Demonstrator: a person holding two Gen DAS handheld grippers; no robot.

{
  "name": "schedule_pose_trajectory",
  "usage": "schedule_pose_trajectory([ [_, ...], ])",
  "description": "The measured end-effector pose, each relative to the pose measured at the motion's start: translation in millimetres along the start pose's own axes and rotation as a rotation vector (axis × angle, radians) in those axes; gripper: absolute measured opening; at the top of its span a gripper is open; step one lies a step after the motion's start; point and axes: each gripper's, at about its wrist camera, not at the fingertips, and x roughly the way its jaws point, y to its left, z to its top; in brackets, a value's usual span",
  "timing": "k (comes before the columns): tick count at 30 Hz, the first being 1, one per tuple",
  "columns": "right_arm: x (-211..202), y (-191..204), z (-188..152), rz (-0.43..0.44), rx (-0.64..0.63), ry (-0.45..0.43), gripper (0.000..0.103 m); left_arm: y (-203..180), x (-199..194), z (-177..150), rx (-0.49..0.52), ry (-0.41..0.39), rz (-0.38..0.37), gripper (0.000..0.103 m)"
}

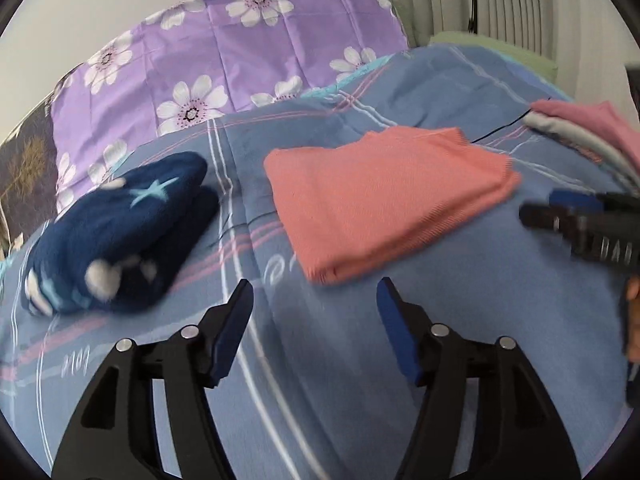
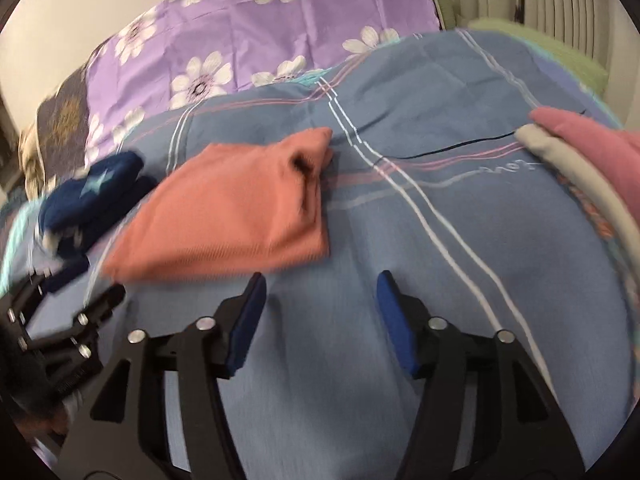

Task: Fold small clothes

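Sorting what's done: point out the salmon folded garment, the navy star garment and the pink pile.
salmon folded garment (image 1: 384, 196), left wrist view, top panel.
navy star garment (image 1: 120, 232), left wrist view, upper surface.
pink pile (image 2: 592, 148), right wrist view, top pink layer.

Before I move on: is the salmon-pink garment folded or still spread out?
Folded. The salmon-pink garment lies as a compact rectangle with doubled layers along its near edge on the blue bedspread.

Two folded garments, one salmon garment (image 1: 384, 200) and one navy garment (image 1: 120, 232), plus one unfolded pile (image 1: 592, 136).

black tool (image 1: 316, 292), blue pads (image 1: 394, 332), silver screws
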Motion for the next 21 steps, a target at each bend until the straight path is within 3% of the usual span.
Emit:
schedule_pose_trajectory([
  [4,-44,16,-41,-0.005,-0.1,-0.016,0.064,-9,-55,-18,-0.056,-0.091,-0.059,0.08],
  [10,-113,27,-99,0.036,-0.098,-0.067,0.076,-23,-134,-53,-0.042,-0.203,-0.096,0.091],
  [21,-200,50,-148,0.043,-0.081,-0.159,0.083,-18,-222,-116,-0.008,-0.253,-0.069,0.1],
])
